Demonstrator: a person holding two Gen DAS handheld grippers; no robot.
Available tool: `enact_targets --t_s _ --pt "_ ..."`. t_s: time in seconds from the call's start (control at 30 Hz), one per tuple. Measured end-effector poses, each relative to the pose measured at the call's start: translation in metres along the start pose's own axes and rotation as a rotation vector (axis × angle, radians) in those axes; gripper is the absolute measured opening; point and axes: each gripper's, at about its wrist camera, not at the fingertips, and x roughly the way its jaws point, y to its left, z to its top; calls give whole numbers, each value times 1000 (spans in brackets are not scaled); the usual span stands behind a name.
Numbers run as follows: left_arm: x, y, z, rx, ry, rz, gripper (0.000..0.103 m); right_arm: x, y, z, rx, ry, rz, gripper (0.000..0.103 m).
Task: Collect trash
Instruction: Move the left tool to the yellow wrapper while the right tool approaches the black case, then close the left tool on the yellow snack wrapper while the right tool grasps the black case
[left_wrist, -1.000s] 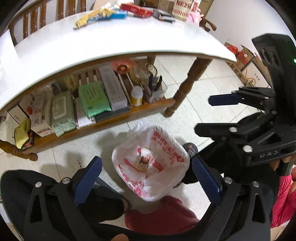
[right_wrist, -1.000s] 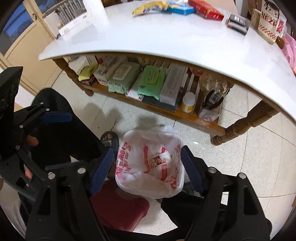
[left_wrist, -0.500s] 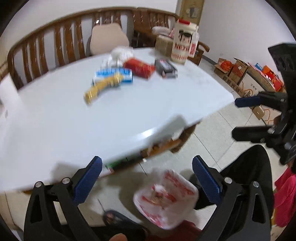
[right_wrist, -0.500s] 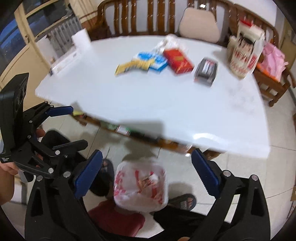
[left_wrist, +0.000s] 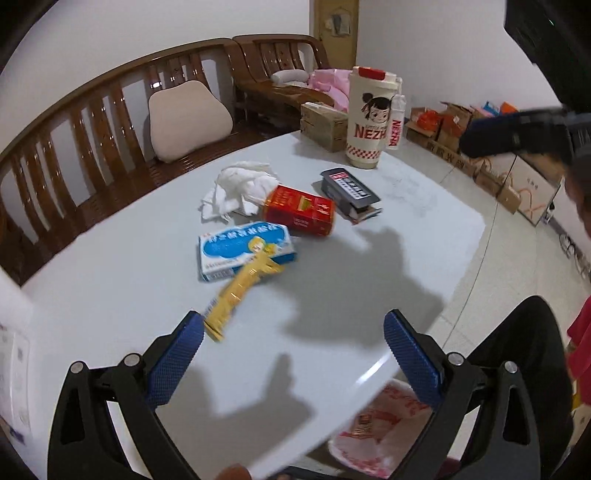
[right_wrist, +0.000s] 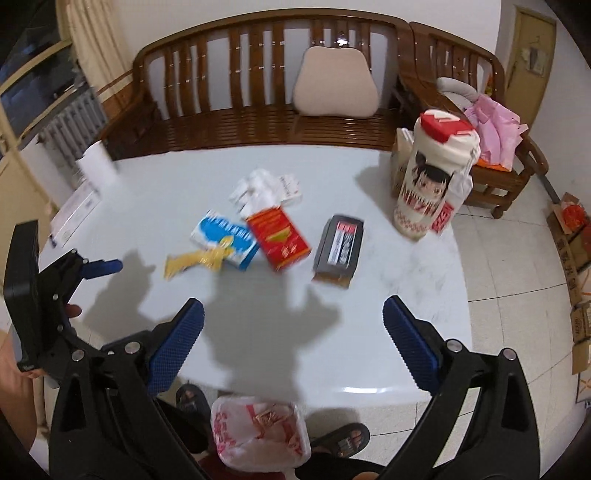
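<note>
left tongs (left_wrist: 293, 349) released, empty | right tongs (right_wrist: 293, 347) released, empty | both above white tabletop (left_wrist: 110, 295) | yellow crinkled wrapper (left_wrist: 240, 291) overlaps blue-white carton (left_wrist: 236, 247) | red-printed white plastic bag (right_wrist: 258, 432) below tabletop edge

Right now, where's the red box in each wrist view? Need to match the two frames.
Left wrist: red box sits just above centre, between the crumpled tissue and the grey box.
Right wrist: red box sits left of centre, between the blue-and-white box and the grey box.
Shared landmark: the tall NEZHA cup, on the table right of it in both.
</note>
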Motion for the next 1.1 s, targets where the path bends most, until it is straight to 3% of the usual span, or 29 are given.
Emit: enact_targets --t_s 0.33,0.8,1.03,1.1 --pt "55 33 9 54 88 -42 95 68 -22 47 102 69 -106 95" --pt "104 48 8 68 188 -141 95 161 -57 56 208 190 -168 95" --pt "117 50 9 74 205 -167 91 189 -67 54 242 233 -165 95" --pt "120 49 8 79 211 -166 86 194 -67 55 245 234 -160 95"
